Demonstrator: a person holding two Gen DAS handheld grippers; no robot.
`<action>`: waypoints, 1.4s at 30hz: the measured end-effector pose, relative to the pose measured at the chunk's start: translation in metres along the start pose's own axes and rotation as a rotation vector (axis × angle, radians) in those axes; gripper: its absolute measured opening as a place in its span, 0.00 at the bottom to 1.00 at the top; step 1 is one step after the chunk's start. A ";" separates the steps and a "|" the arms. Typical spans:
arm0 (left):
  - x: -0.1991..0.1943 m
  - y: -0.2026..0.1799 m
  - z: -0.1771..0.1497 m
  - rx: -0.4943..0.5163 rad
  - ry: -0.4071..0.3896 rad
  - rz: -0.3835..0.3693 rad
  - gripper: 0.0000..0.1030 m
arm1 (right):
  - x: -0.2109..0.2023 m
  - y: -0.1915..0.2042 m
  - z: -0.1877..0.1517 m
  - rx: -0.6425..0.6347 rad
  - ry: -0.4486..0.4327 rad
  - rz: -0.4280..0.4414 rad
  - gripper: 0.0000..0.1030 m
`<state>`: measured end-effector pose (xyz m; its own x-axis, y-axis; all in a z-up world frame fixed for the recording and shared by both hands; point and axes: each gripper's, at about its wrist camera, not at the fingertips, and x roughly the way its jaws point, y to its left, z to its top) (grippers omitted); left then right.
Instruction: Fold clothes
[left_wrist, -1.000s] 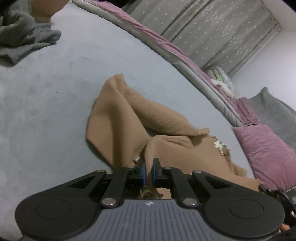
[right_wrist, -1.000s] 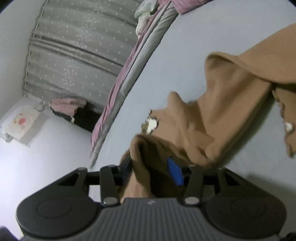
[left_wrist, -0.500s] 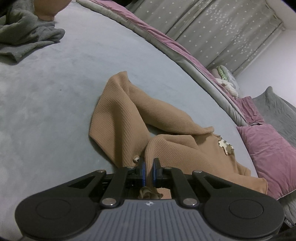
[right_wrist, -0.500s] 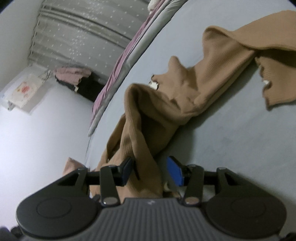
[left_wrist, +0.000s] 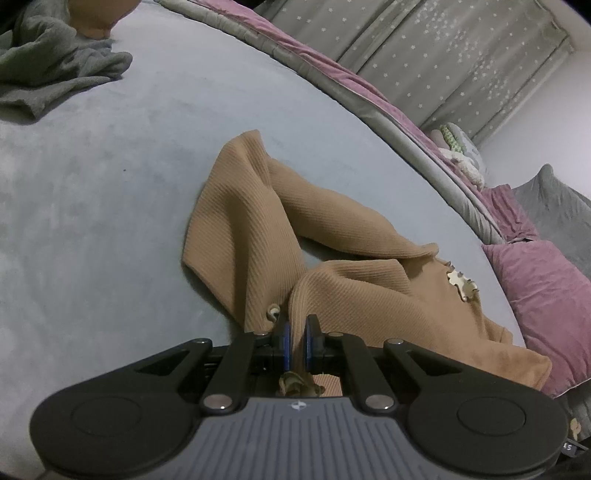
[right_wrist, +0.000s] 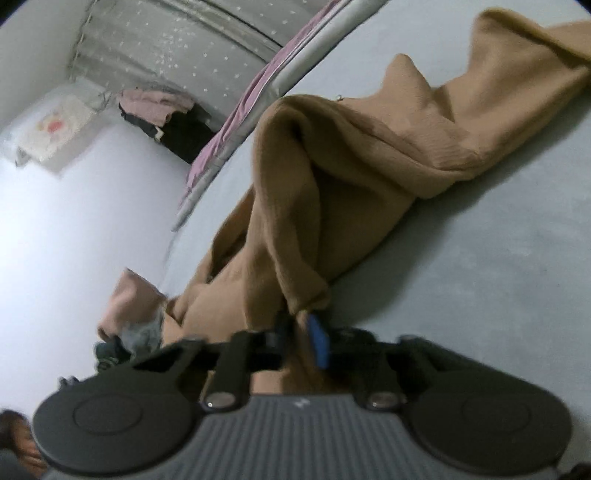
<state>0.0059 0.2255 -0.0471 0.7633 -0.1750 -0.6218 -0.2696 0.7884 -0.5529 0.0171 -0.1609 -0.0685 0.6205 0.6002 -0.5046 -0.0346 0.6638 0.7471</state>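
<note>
A tan ribbed knit garment (left_wrist: 258, 229) lies crumpled on the grey-blue bed cover (left_wrist: 92, 184), with a cream flower trim (left_wrist: 461, 282) near its right side. My left gripper (left_wrist: 296, 334) is shut on a fold of this garment at the near edge. In the right wrist view the same tan garment (right_wrist: 332, 177) rises in a bunched ridge from the bed cover (right_wrist: 498, 258). There my right gripper (right_wrist: 301, 332) is shut on a gathered end of the cloth, its blue pad showing on the right finger.
A grey garment (left_wrist: 48, 70) lies heaped at the far left of the bed. Purple pillows (left_wrist: 546, 295) and a grey cushion (left_wrist: 554, 206) lie at the right. A star-patterned curtain (left_wrist: 461, 55) hangs behind. A pile of clothes (right_wrist: 162, 110) sits by the wall.
My right gripper has closed from open onto the bunched tan cloth and drawn it up into a ridge. The left gripper kept its grip and the garment spread out flatter before it.
</note>
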 end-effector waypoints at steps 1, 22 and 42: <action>-0.001 0.000 0.000 -0.008 0.001 -0.002 0.06 | -0.004 0.002 0.000 -0.006 -0.009 -0.010 0.08; -0.091 -0.024 -0.034 -0.077 0.169 -0.076 0.06 | -0.177 -0.027 -0.043 0.243 -0.109 -0.027 0.07; -0.149 -0.014 -0.097 0.010 0.255 -0.016 0.26 | -0.245 -0.072 -0.106 0.363 -0.154 -0.121 0.44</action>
<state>-0.1613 0.1831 -0.0009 0.5944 -0.3292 -0.7337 -0.2521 0.7900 -0.5588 -0.2155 -0.3083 -0.0440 0.7140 0.4355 -0.5482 0.3072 0.5088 0.8042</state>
